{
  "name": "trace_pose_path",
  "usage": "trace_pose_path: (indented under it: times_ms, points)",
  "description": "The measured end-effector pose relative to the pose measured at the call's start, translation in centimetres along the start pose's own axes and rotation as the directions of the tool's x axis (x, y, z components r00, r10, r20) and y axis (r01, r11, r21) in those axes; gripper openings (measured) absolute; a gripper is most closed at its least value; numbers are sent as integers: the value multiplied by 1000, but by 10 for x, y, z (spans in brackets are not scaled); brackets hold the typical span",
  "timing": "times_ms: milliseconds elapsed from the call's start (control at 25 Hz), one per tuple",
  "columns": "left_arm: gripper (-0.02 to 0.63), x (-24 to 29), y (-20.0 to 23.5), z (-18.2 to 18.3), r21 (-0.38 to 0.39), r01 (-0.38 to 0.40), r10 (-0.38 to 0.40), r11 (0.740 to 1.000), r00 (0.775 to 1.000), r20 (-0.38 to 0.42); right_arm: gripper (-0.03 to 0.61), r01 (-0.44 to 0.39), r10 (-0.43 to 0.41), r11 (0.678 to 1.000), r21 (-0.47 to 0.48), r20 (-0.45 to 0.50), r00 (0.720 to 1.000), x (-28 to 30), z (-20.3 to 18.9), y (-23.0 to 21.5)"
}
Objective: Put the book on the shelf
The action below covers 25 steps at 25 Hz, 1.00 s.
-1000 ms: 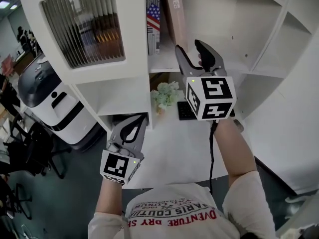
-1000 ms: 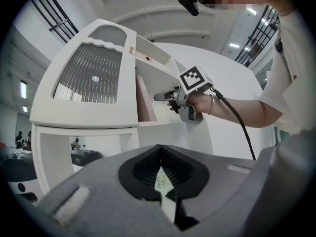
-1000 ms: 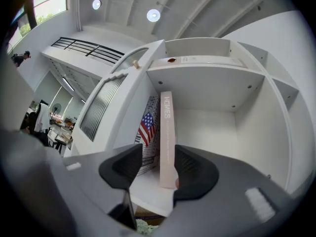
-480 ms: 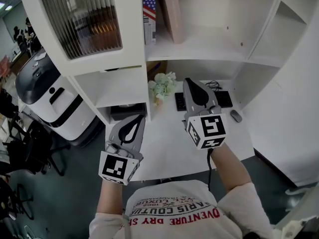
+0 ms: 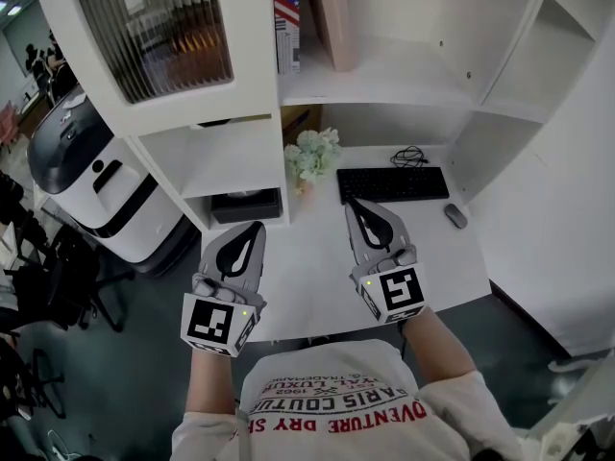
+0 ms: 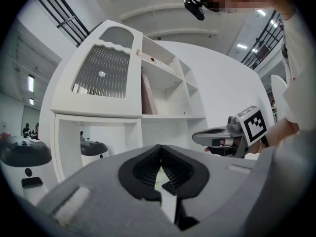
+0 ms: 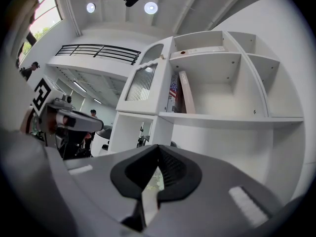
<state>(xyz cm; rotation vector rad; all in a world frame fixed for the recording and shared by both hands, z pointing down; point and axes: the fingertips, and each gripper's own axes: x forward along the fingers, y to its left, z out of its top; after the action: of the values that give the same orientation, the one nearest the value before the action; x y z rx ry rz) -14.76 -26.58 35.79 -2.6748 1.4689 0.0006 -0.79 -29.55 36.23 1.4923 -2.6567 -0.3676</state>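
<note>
A tan book [image 5: 332, 19] leans on the white shelf [image 5: 394, 83], next to a book with a flag on its spine [image 5: 285, 12]; no gripper touches either. The tan book also shows in the right gripper view [image 7: 186, 98] and the left gripper view [image 6: 147, 95]. My right gripper [image 5: 355, 205] hangs low over the desk, well below the shelf, shut and holding nothing [image 7: 158, 147]. My left gripper [image 5: 254, 229] is level with it to its left, also shut with nothing between its fingers [image 6: 159, 148].
On the white desk [image 5: 312, 272] lie a black keyboard [image 5: 392, 182], a mouse [image 5: 455, 216] and a coiled cable [image 5: 411, 155]. A small flower bunch [image 5: 312, 155] stands by the shelf post. A ribbed-glass cabinet door [image 5: 154, 36] is upper left, and a white machine [image 5: 86, 176] is on the floor at left.
My right gripper has come down from the shelf to desk height and shut its jaws, empty. The tan book stays on the shelf. The left gripper has barely moved.
</note>
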Motion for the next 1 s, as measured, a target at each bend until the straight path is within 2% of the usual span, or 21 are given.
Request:
trace_pose_path:
  times_ms: [200,600,1000]
  points:
    - [5,-2,5,-3,-11,-25,25,1000,1000,0,0,-21,21,1000,10,7,1000,-6,-8,8]
    - [5,2,4,-6,13,-19,19,1000,1000,-17,0,-60,59,997,42,14,998,6,1,10]
    - [5,6,11,-14,16,-25,26,1000,999,-32,0,-61,62,996,69,-14,998,17,-10,8]
